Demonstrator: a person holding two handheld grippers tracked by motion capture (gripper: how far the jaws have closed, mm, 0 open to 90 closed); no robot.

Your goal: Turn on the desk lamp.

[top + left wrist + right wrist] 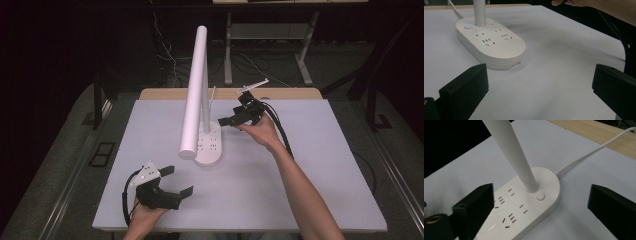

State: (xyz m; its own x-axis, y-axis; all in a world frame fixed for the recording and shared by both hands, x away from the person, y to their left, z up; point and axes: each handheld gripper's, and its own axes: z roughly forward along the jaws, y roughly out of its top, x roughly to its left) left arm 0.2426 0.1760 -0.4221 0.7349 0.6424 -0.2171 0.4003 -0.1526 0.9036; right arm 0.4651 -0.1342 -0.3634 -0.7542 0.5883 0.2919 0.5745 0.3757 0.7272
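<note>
White tabletop (300,190) carries a white desk lamp (199,95) whose oval base (531,202) has sockets and a round button, and the right gripper (225,121) hovers just beside that base, jaws wide apart, holding nothing.

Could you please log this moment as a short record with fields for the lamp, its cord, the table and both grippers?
lamp: white desk lamp, upright post, long tube head slanting toward the near side
base: oval white base with socket slots and round buttons; one button glows blue
cord: white cord leaves the base toward the wooden table edge
table: white mat over the wooden top
left gripper: open, near edge, apart from the base
right gripper: open, beside the base's far end, touching nothing
</note>
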